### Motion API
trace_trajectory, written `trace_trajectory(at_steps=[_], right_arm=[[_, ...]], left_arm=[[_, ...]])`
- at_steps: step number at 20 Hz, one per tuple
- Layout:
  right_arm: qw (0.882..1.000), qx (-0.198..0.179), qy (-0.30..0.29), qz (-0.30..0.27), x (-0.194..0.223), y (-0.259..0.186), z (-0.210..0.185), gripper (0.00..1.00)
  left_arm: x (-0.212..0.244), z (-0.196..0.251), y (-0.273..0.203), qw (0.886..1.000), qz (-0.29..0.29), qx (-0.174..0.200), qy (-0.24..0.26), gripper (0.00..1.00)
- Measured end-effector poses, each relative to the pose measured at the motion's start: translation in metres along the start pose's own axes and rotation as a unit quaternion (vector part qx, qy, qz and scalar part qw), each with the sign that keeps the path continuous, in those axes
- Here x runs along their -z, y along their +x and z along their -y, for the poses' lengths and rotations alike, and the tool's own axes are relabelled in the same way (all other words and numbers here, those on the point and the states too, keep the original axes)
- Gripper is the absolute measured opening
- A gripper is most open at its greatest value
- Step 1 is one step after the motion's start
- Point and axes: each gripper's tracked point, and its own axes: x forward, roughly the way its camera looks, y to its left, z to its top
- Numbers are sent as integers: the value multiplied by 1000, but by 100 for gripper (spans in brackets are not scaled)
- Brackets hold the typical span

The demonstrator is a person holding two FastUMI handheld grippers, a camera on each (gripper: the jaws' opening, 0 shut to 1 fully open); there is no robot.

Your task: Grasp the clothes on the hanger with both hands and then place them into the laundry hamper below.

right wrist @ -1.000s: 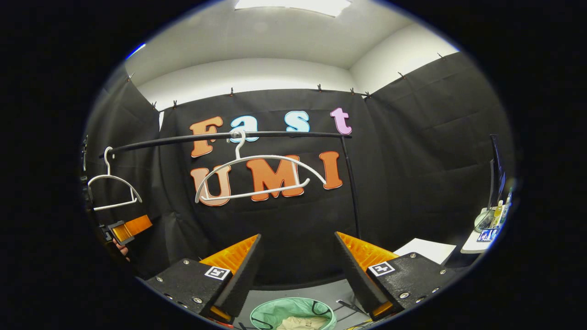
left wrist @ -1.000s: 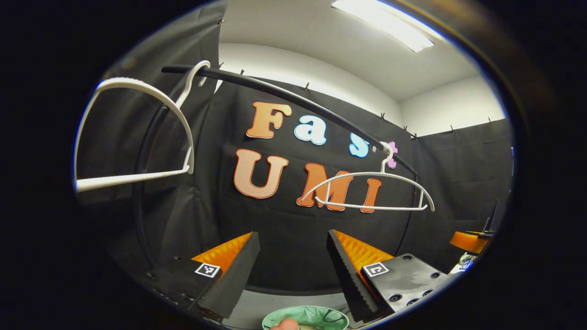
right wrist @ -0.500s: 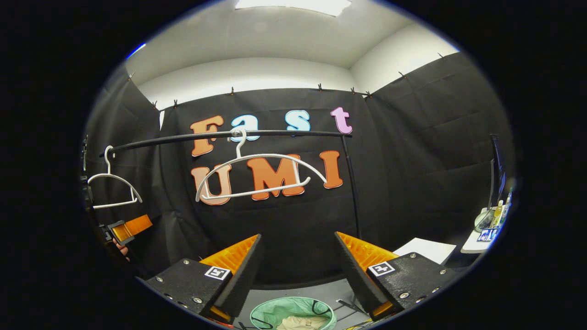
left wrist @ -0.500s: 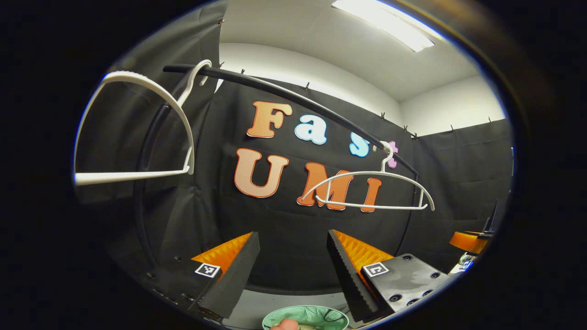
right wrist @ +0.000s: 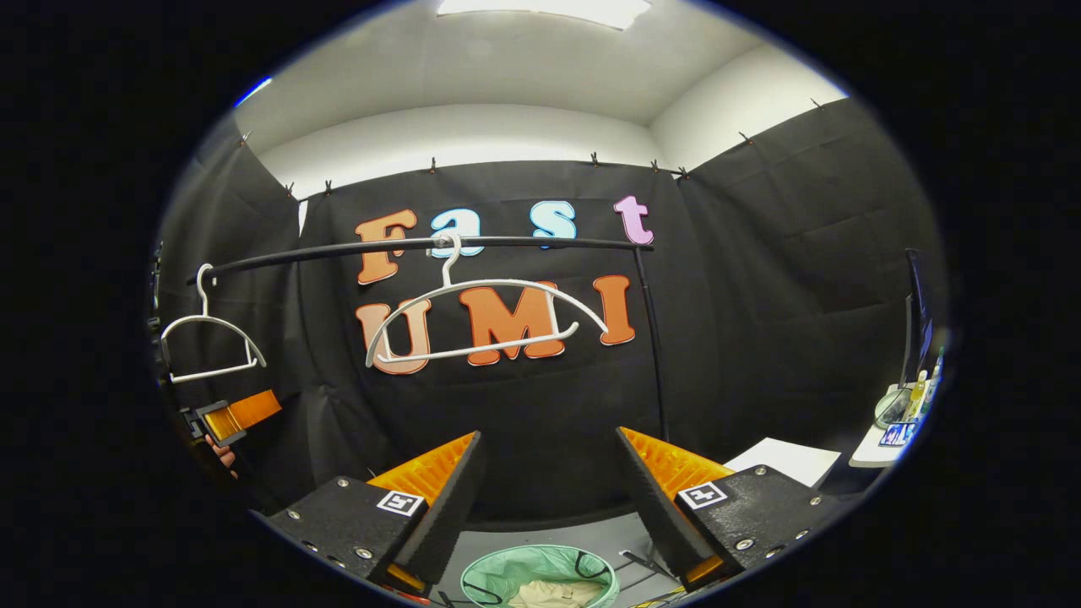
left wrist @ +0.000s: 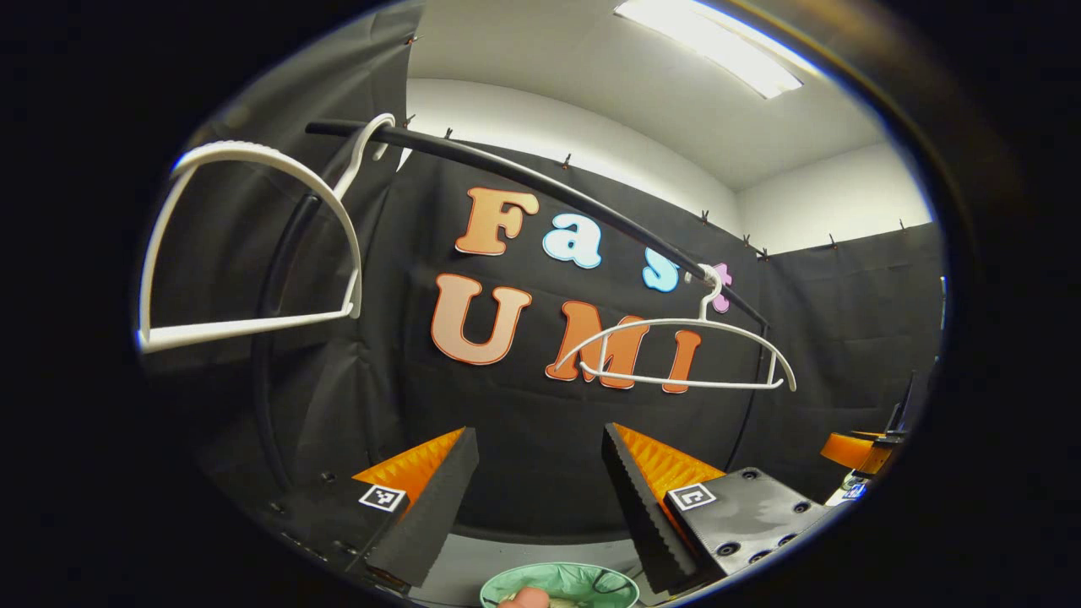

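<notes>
left gripper view: the left gripper (left wrist: 540,490) is open and holds nothing; both hangers (left wrist: 676,355) on the rail (left wrist: 540,181) are bare, so the task looks finished. right gripper view: the right gripper (right wrist: 549,498) is open too; at 6 o'clock, pale clothes (right wrist: 549,595) lie crumpled in the green hamper (right wrist: 498,570). the next move is probably only to draw back.

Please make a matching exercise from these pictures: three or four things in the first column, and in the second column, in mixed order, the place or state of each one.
Things:
1. white hanger
2. laundry hamper
3. left gripper
4. black rail

Places or states:
a. open, holding nothing
b. hooked on the rail, with no clothes on it
c. on the floor below, with pale cloth inside
d. runs across in front of the booth's wall, carrying two hangers

Pairs: 1-b, 2-c, 3-a, 4-d
</notes>
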Motion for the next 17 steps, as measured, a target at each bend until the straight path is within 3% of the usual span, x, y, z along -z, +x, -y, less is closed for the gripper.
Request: trace_trajectory(at_steps=[3, 17], right_arm=[[1000, -1, -2, 0, -1, 0, -1, 94], [1000, -4, -4, -5, 3, 0, -4, 94]], left_arm=[[-1, -2, -1, 1000, 2, -2, 1, 94], [-2, -1, -2, 1000, 1, 0, 3, 97]])
